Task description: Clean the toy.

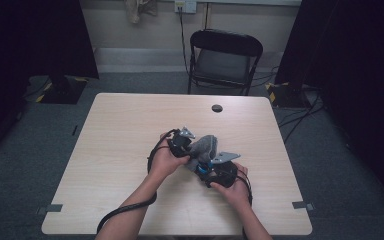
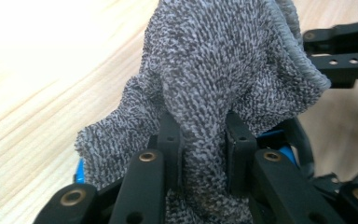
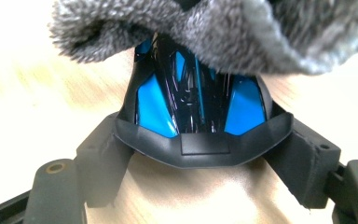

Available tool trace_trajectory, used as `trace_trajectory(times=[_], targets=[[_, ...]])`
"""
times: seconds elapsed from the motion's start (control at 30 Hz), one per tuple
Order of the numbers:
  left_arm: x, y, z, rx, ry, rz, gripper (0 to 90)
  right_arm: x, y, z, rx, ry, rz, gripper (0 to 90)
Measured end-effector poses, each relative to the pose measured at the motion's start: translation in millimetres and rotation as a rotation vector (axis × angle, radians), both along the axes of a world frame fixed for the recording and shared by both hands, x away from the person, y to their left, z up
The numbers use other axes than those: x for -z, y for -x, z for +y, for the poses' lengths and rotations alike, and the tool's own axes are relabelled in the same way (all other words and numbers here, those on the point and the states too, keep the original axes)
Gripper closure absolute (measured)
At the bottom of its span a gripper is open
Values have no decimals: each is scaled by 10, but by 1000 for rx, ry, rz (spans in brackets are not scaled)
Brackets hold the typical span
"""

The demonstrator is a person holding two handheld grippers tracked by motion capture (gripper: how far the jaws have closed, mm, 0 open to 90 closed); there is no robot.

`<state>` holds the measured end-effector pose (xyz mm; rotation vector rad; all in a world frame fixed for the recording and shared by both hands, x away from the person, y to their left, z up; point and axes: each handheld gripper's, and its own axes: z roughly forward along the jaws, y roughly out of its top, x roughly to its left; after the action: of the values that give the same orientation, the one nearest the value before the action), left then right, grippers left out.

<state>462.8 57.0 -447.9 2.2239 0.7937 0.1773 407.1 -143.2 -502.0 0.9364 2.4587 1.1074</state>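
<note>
High view: just below the frame's centre, on the pale table [image 1: 120, 135], the left gripper [image 1: 184, 145] and right gripper [image 1: 215, 170] meet over a grey cloth [image 1: 205, 146].

Left gripper view: its jaws stand nearly closed, pinching a fold of the knitted cloth [image 2: 223, 74] at lower centre.

Right gripper view: its jaws clamp a blue-and-black mouse [image 3: 196, 107], probably a computer mouse, cloth draped along the top edge. No writing is legible.

The wiping step seems in hand; next, drag the cloth across the shell while the mouse is held steady.
</note>
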Motion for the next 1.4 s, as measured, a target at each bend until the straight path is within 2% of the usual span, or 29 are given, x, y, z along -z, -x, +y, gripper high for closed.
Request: trace_trajectory(times=[0.37,1.4], targets=[[68,-83,113,-60,23,3,728,0,3,1,2,0,1,255],[152,-190,309,-138,-7,-1,728,0,7,1,3,0,1,255]])
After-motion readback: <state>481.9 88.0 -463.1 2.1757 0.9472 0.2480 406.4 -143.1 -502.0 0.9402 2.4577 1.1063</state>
